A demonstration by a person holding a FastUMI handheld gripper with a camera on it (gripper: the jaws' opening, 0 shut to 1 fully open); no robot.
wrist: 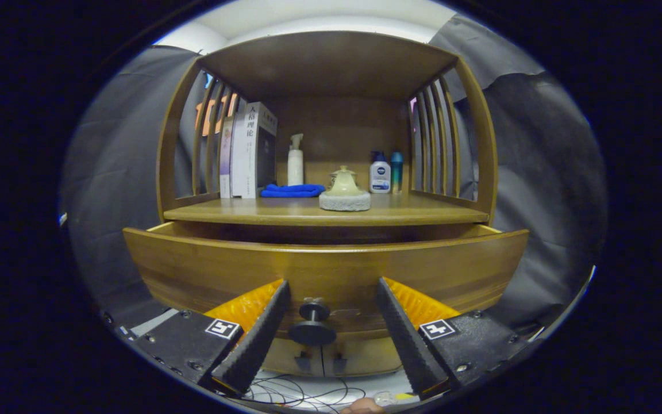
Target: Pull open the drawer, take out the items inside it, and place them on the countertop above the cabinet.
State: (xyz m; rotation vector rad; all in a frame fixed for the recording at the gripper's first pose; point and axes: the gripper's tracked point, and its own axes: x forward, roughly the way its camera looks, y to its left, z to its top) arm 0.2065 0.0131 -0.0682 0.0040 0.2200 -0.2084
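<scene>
The wooden drawer (325,270) stands pulled partway out of the cabinet, its front panel close before me. A dark round knob (312,322) sits low on that panel, between my two fingers and touching neither. My gripper (331,296) is open, with wide gaps on either side of the knob; its black ribbed fingers (256,339) have orange backs. The drawer's inside is hidden behind the front panel. Above the drawer lies the wooden countertop (423,214).
On the countertop stand several books (249,150), a white spray bottle (295,161), a folded blue cloth (292,190), a pale lidded pot on a grey round base (345,192), and two small bottles (385,172). Slatted side rails (434,144) flank the shelf. Cables (302,394) lie below.
</scene>
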